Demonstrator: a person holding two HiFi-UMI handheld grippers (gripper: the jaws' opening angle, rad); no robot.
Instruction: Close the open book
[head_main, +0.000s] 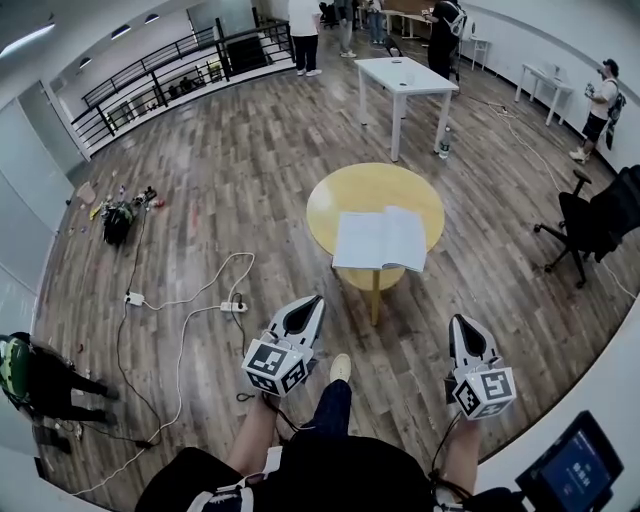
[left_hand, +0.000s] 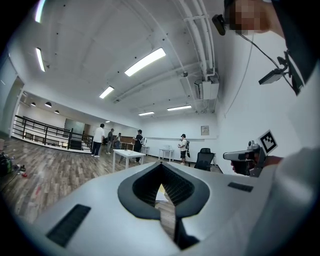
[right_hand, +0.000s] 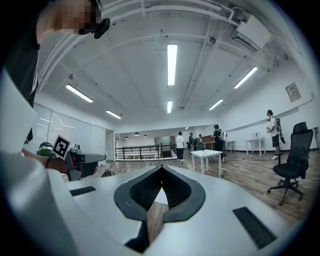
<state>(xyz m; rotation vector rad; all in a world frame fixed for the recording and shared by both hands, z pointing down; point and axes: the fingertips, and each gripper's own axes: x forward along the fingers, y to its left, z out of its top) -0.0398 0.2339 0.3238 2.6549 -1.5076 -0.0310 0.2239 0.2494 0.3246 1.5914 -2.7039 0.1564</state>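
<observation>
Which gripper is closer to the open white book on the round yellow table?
Left, by a little. The left gripper is short of the near-left corner of the open white book; the right gripper sits farther back, off its near-right corner. Neither touches it.

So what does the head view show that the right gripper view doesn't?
Head view only: the open book laid out in full on the round yellow table, plus floor cables. Right gripper view only: the ceiling pipes and a framed wall picture. Both: the white table, the black office chair and the railing.
</observation>
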